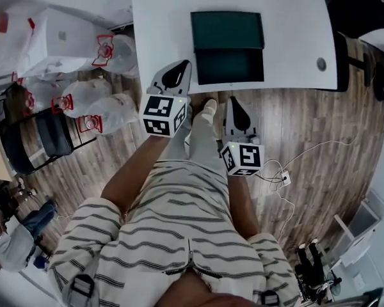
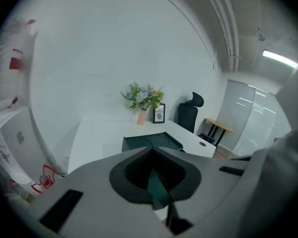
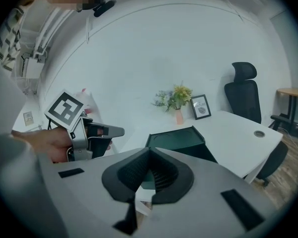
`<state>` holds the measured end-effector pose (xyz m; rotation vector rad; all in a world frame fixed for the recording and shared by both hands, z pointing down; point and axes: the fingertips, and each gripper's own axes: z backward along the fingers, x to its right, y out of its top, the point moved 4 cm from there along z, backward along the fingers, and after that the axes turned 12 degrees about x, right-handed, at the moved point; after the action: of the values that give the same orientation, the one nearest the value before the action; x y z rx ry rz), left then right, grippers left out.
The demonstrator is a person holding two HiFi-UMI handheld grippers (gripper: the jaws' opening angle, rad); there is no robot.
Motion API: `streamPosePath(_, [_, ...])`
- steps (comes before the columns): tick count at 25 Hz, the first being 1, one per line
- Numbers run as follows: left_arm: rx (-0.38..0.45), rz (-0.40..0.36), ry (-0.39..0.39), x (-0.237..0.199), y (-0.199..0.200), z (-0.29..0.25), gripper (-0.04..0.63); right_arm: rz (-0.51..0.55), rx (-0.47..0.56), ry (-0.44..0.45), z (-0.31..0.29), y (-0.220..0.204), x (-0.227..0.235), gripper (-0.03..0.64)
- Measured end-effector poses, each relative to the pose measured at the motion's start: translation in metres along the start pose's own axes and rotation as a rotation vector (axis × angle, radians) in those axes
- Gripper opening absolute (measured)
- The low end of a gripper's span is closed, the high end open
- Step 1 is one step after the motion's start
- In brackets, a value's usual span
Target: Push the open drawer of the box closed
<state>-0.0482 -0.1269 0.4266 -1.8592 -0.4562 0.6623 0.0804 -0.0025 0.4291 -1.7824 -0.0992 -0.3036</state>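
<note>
A dark green box point(image 1: 227, 29) stands on the white table point(image 1: 294, 37), and its open drawer point(image 1: 230, 66) sticks out toward the table's near edge. My left gripper point(image 1: 177, 67) is shut and empty, its tip at the table edge just left of the drawer. Further back, over the floor, my right gripper point(image 1: 234, 102) is also shut and empty. In the left gripper view the box point(image 2: 151, 143) sits straight beyond the closed left gripper point(image 2: 152, 150). The right gripper view shows the box point(image 3: 176, 139) beyond the right gripper point(image 3: 149, 151), with the left gripper point(image 3: 92, 133) to its left.
A vase of flowers point(image 2: 141, 114) and a small picture frame point(image 2: 159, 113) stand at the table's far end. A black office chair point(image 3: 243, 93) is beside it. Plastic-wrapped bags point(image 1: 96, 101) and a black chair point(image 1: 45, 136) are on the left; a cable point(image 1: 285, 178) lies on the wooden floor.
</note>
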Motion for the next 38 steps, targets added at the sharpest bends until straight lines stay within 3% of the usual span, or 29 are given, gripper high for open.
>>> streamPosePath(3, [-0.048, 0.006, 0.025, -0.011, -0.011, -0.019, 0.000, -0.010, -0.019, 0.013, -0.010, -0.011, 0.007, 0.009])
streamPosePath(8, [-0.113, 0.083, 0.064, -0.024, -0.028, -0.047, 0.011, -0.017, -0.050, 0.021, -0.018, -0.021, 0.023, 0.009])
streamPosePath(14, [-0.170, 0.100, 0.092, -0.037, -0.045, -0.069, 0.045, -0.029, -0.083, 0.029, -0.027, -0.038, 0.033, 0.009])
streamPosePath(26, [-0.264, 0.146, 0.120, -0.048, -0.064, -0.099, 0.089, -0.047, -0.130, 0.048, -0.031, -0.059, 0.043, 0.009])
streamPosePath(34, [-0.319, 0.266, 0.108, -0.056, -0.073, -0.111, 0.087, -0.074, -0.200, 0.064, -0.032, -0.078, 0.043, 0.009])
streamPosePath(38, [-0.351, 0.282, 0.104, -0.058, -0.076, -0.116, 0.080, -0.058, -0.215, 0.059, -0.033, -0.084, 0.045, 0.009])
